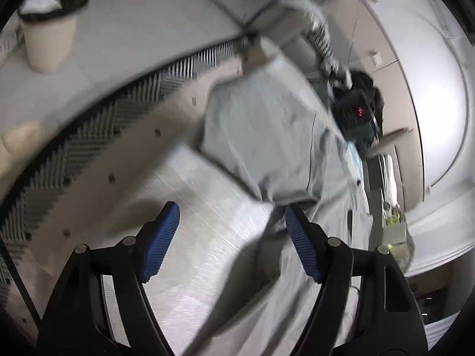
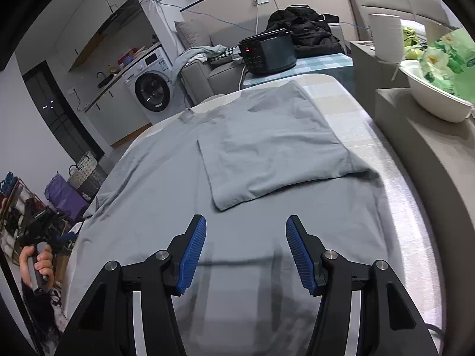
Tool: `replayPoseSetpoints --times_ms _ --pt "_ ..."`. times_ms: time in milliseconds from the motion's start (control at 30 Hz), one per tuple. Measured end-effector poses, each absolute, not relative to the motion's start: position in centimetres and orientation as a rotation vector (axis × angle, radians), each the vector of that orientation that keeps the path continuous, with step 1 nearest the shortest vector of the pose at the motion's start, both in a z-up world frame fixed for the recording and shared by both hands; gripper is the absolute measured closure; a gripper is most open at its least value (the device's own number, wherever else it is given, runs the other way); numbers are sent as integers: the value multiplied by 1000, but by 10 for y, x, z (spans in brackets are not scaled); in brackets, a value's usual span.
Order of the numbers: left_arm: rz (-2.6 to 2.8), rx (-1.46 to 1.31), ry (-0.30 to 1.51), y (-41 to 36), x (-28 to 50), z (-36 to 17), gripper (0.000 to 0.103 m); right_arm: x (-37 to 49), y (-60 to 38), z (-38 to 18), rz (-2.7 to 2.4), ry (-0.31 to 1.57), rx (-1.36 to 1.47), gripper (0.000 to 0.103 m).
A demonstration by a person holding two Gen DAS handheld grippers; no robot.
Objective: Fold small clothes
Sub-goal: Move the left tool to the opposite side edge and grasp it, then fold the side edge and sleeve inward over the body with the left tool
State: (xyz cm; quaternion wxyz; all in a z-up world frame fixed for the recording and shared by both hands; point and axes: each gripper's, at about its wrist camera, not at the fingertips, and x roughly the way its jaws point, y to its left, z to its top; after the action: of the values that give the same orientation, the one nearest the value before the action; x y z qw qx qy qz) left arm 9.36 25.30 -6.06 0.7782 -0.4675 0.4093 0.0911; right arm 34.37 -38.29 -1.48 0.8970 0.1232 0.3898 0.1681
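A grey t-shirt [image 2: 184, 195] lies spread on the table, with one side folded over into a flap [image 2: 267, 154] on top. My right gripper [image 2: 245, 225] is open and empty, just above the near part of the shirt. My left gripper [image 1: 230, 210] is open and empty, tilted, with the shirt [image 1: 261, 139] ahead of it and its right pad [image 1: 299, 243] over the cloth. That view is blurred. The left gripper [image 2: 35, 237] and the hand holding it also show in the right wrist view, off the table's left side.
A black cooker [image 2: 267, 53] stands beyond the table's far end. A white bowl with green packaging [image 2: 436, 89] sits on a ledge at right. A paper cup [image 1: 47, 41] stands at upper left in the left view. A washing machine [image 2: 151, 86] and baskets [image 2: 86, 172] are at left.
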Motion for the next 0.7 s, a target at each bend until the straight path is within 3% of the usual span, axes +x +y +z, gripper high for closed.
replayPoseSetpoints --times_ms 200,233,267,300,367,567,700 --pt "261 -1044 815 264 127 -59 33 341 -380 -11 364 788 262 45" --pt "287 -1032 823 265 133 -57 37 341 -381 -10 361 788 264 45" --pt "332 -1006 841 264 141 -56 51 341 -382 -10 360 787 265 45" --pt "363 -979 857 263 148 -55 73 340 -382 -10 358 784 267 45" --pt "378 -949 896 260 160 -58 97 340 -384 -11 354 783 275 45" --pt "399 -811 823 240 176 -33 101 341 -389 -16 342 794 275 45" --pt "335 -653 725 200 187 22 101 344 -393 -20 334 809 289 45"
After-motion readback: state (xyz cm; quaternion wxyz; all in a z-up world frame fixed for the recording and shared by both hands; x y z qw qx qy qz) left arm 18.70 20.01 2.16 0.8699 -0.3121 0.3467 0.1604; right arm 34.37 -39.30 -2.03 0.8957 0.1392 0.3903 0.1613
